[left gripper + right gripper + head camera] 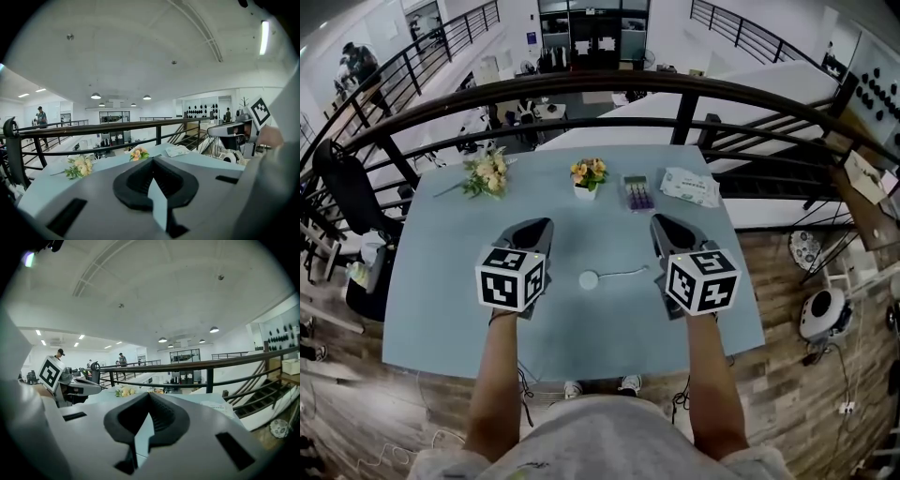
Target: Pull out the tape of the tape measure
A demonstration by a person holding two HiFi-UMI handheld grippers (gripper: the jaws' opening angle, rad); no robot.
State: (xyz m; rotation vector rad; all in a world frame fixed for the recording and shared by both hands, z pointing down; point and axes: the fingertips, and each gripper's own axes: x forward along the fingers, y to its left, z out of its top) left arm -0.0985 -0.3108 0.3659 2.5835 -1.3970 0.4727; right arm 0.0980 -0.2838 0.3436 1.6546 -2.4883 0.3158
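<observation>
Two grippers held above desk (450, 309): left gripper (546, 223) and right gripper (659, 221), fingers of each shut tip to tip, nothing between them. Tape measure (589, 279), round, white, lay on desk between grippers, touched by neither. Thin tape (623, 273) ran out toward 3 o'clock, ending near right gripper. Some tape already out; whether more pulling remained, unclear.

Overhead view; low views; shared table (441, 281)
</observation>
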